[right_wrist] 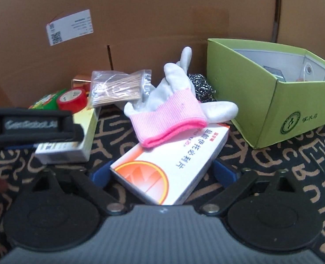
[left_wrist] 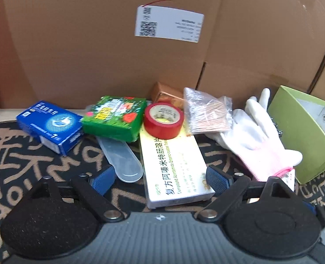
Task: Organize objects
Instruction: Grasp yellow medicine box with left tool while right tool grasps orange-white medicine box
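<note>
grippers (left_wrist: 160,178) (right_wrist: 162,173) spread — boxes (right_wrist: 169,165) between

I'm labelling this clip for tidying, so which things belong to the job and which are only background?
Job:
- white medicine box with orange circle, between the open right gripper fingers
- white glove with pink cuff
- red tape roll
- green open cardboard box

Background:
- large brown carton
- black patterned cloth

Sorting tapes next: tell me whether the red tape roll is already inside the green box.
No. The red tape roll sits on the long white medicine box, left of the green box, with the glove between.
</note>
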The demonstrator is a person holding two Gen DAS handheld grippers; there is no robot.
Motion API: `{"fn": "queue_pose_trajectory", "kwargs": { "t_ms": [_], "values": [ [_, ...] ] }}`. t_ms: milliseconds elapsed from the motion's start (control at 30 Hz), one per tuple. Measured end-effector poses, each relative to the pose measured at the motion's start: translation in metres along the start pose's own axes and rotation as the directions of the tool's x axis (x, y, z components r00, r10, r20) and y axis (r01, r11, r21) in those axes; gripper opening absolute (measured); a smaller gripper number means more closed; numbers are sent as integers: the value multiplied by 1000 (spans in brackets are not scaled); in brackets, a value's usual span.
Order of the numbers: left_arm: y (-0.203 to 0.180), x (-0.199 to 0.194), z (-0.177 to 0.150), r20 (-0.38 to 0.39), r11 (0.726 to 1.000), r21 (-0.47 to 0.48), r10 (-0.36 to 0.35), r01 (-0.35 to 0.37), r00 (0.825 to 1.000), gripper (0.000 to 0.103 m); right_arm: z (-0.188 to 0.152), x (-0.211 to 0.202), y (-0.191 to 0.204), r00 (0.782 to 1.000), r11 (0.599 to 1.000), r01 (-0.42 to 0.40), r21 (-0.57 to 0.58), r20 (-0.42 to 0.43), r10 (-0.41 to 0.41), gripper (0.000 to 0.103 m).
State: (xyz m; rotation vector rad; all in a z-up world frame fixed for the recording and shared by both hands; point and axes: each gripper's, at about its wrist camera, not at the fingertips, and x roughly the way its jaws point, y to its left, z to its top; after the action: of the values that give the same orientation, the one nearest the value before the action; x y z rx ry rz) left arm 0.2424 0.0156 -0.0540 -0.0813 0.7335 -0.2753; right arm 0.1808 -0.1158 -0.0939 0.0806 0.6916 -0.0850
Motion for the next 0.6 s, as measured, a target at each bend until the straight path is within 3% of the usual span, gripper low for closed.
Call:
{"fn": "queue_pose_trajectory", "kwargs": {
  "t_ms": [67,167,333,367,400,467,533,600],
  "values": [
    [1,1,-2,2,1000,-3,-24,24,1000,86,-3,-5,-10,999,999,-38,-28,0,38,86],
    [8,-3,-4,-9,992,-49,-118,117,993,57,-10,-18,-30,996,994,-84,-71,0,84,77],
    [2,-20,-18,-6,989,-36,-143,143,990,51,-19,-41,-69,988,984,-154,-84,-10,154,72],
    [1,-25,-22,-14,986,-33,-164,164,986,46,-21,-46,-77,986,982,-166,-92,-15,166,70],
    [0,-28,-28,-43,983,-26,-184,183,982,34,-25,-51,-85,985,979,-173,-105,-16,172,69],
    [-6,-38,-39,-49,981,6,-192,192,980,33,-32,-62,-98,982,973,-187,-134,-26,185,68],
    [-13,-47,-44,-41,990,20,-139,139,990,40,-36,-71,-108,979,969,-204,-139,-40,200,69],
    [-16,-50,-41,-7,996,-26,-91,91,996,77,-36,-77,-114,972,967,-234,-104,-46,230,74]
  ]
}}
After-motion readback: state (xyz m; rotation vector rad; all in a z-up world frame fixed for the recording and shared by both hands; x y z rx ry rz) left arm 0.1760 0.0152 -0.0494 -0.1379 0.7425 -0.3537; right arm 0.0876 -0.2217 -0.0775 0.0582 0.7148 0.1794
